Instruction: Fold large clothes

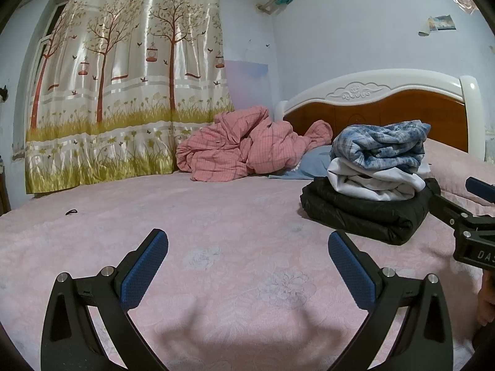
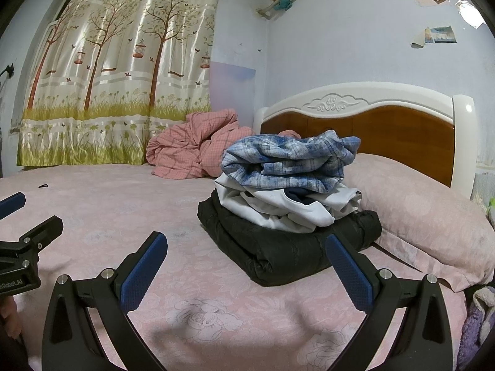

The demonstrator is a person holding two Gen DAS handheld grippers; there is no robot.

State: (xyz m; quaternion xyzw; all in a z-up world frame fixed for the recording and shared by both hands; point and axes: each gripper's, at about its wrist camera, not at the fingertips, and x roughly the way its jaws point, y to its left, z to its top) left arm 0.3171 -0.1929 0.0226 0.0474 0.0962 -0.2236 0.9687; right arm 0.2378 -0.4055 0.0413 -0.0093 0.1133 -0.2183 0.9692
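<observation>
Left wrist view: my left hand-held gripper (image 1: 247, 266) stands wide, both blue textured pads bare, holding nothing, low over the bed (image 1: 216, 216). The bed's cover is pale pink with an embossed flower pattern, flat and bare in front of me. To the right sits the stack of clothes (image 1: 371, 179): a black padded garment (image 1: 362, 213) at the bottom, a smooth white garment (image 1: 365, 182) on it, a blue-and-white plaid garment (image 1: 380, 145) on top. I judge these three folded, though the upper two are loose and rounded, not square. The right hand-held gripper (image 1: 458, 204) shows at the right edge beside the stack, apart from it.

Right wrist view: my right hand-held gripper (image 2: 246, 266) is likewise spread wide and empty, with the stack just beyond its fingers. The black garment looks puffy with a slight sheen; the plaid looks soft, like brushed cloth. A rumpled pink checked quilt (image 2: 191, 151) lies by the curtain (image 2: 123, 77), unfolded; whether it belongs to the task I cannot tell. No other unfolded garment shows on the bed, so I judge the folding largely complete.
</observation>
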